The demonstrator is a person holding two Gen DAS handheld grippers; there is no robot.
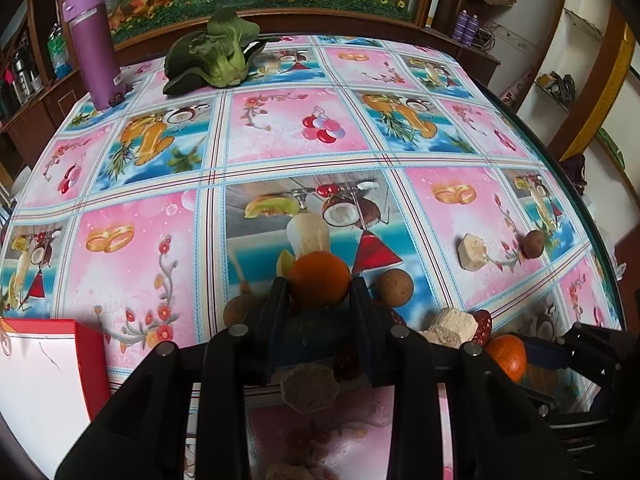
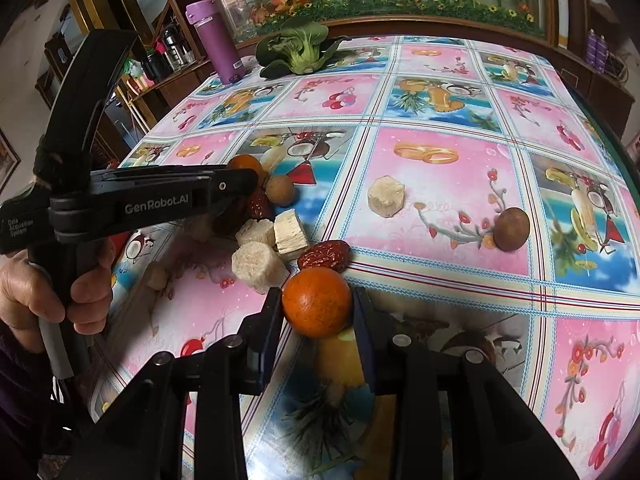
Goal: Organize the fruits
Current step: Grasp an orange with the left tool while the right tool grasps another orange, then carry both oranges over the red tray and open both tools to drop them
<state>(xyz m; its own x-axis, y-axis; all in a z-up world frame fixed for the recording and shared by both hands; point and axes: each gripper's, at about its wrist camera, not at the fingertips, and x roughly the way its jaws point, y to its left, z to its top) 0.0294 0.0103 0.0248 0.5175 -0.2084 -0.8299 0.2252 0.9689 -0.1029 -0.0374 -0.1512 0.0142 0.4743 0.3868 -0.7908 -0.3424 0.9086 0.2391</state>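
My left gripper point(image 1: 319, 285) is shut on a small orange fruit point(image 1: 319, 278) just above the fruit-print tablecloth point(image 1: 132, 264). In the right wrist view my right gripper point(image 2: 317, 302) is shut on a second orange fruit point(image 2: 317, 304). The two grippers are close together, with a cluster between them: pale cut chunks point(image 2: 256, 260), wrinkled red dates point(image 2: 325, 255) and a brown longan point(image 2: 281, 190). Another chunk point(image 1: 474, 251) and longan point(image 1: 533, 243) lie apart to the right. A hand point(image 2: 48, 292) holds the left gripper's handle.
A purple bottle point(image 1: 92, 48) and a green bok choy point(image 1: 212, 56) stand at the table's far side. A red-and-white box point(image 1: 40, 380) sits at the near left. The table's glass edge point(image 1: 600, 216) curves along the right, with wooden shelves beyond.
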